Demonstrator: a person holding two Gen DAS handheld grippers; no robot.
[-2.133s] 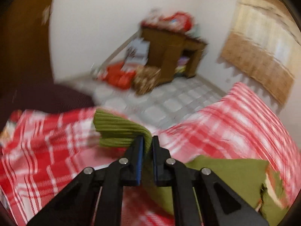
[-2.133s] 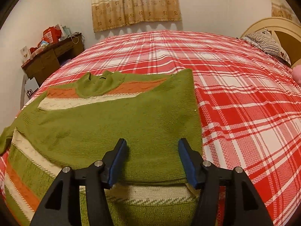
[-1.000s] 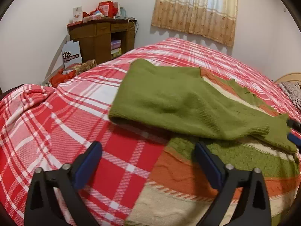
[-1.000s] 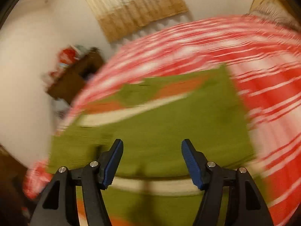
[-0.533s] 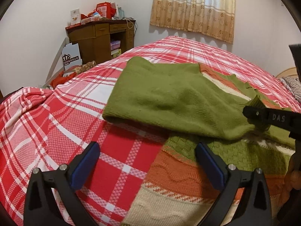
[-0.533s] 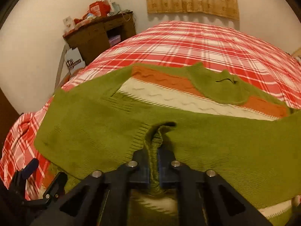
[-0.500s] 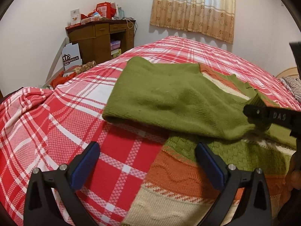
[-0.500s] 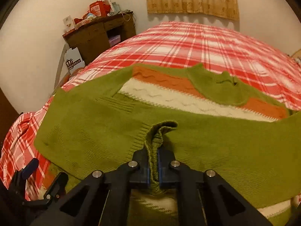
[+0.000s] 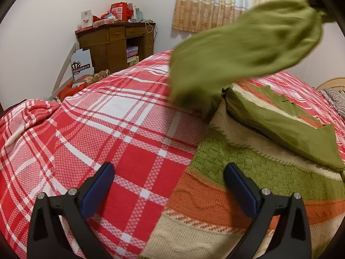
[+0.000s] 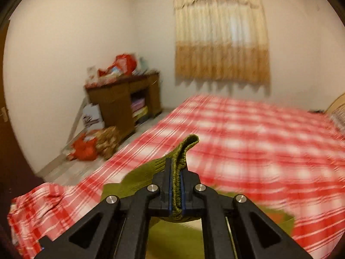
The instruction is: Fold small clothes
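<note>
Right fingers: your right gripper (image 10: 176,191) is clamped on the ribbed cuff (image 10: 183,151) of the sweater's green sleeve (image 9: 243,51), with a fold of knit poking out past the tips.
Left fingers: your left gripper (image 9: 168,185) is spread wide and holds nothing; its 2 blue pads (image 9: 98,185) hover low over the near edge of the sweater (image 9: 248,172) and the bedspread (image 9: 120,129).
Sweater: it lies on the right half of the red plaid bed, striped hem nearest you, collar at the far right; 1 side already looks folded over the chest.
Sleeve: it hangs in the air above the far part of the sweater, blurred, so judge it as mid-swing.
Step in hand: probably carrying this sleeve across the body to lay it flat.
Doing it well: keep the cuff pinched until the sleeve drapes straight, lower it along the body without a twist, and let go only once it rests. Your free left gripper could pin the near hem so the body does not drag.
Left view only: the whole sleeve in the air, the body and the stripes.
Right view only: the grip itself; the sweater's body is mostly hidden beneath the gripper.
Room: a wooden desk (image 9: 116,43) and curtain (image 9: 222,4) stand far off.
</note>
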